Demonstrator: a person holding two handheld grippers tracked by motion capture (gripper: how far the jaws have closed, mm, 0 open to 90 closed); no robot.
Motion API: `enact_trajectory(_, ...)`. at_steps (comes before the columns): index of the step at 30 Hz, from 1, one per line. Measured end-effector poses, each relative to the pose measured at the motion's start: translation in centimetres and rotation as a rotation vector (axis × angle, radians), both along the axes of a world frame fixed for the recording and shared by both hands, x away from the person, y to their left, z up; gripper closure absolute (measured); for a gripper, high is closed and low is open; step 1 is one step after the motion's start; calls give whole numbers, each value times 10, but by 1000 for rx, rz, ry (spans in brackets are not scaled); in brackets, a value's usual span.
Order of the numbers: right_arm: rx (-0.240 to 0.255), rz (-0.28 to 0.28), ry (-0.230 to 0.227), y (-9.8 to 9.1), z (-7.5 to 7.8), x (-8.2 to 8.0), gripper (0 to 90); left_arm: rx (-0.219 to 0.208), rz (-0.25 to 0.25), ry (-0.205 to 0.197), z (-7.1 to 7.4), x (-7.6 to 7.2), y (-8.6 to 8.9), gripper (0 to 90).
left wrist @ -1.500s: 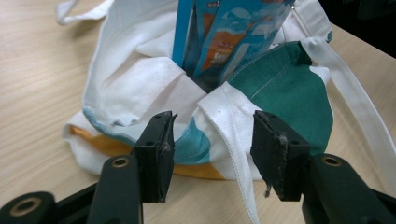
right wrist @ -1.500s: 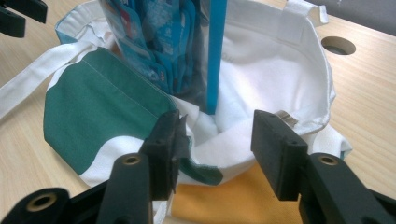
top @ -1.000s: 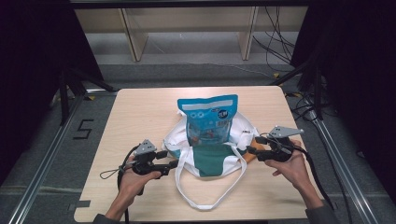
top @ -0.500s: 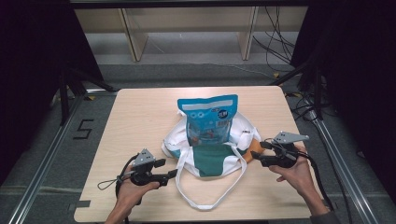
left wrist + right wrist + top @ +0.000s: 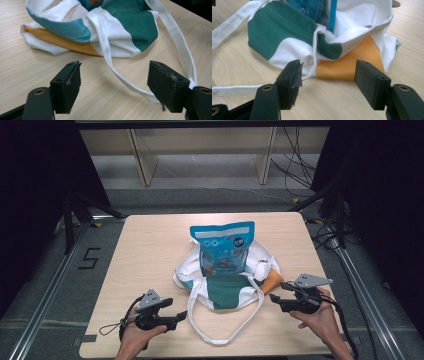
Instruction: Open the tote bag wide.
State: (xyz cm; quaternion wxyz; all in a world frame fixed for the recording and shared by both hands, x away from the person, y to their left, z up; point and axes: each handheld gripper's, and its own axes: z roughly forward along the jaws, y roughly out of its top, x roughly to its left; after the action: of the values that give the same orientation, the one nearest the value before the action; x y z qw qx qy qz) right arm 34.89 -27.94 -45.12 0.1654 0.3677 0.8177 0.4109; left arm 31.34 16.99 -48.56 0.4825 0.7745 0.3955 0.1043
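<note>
A white tote bag (image 5: 227,285) with green, teal and orange panels lies crumpled mid-table, and a blue snack packet (image 5: 223,247) stands in its mouth. A white strap (image 5: 220,332) loops toward the front edge. My left gripper (image 5: 179,318) sits at the bag's front left, its jaws just opened wider, nothing pressed between them; the strap (image 5: 117,75) crosses the table beyond the pads. My right gripper (image 5: 273,300) is at the bag's front right, jaws likewise just opened wider and empty, facing the orange corner (image 5: 352,62) and green panel (image 5: 279,32).
The wooden table (image 5: 145,255) has bare room left and right of the bag. A wooden shelf frame (image 5: 200,150) stands beyond the far edge, with cables (image 5: 300,175) on the floor at right. Metal rails (image 5: 45,295) flank the table.
Both grippers have drawn back from the bag toward the front edge and outward, with jaws wider apart. The bag, left lying, has slumped slightly; the packet stays upright.
</note>
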Motion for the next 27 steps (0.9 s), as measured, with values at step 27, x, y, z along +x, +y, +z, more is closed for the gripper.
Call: enact_trajectory(27, 15, 22, 70, -7, -34, -43, 344, 18, -13, -15, -11, -25, -2, 150)
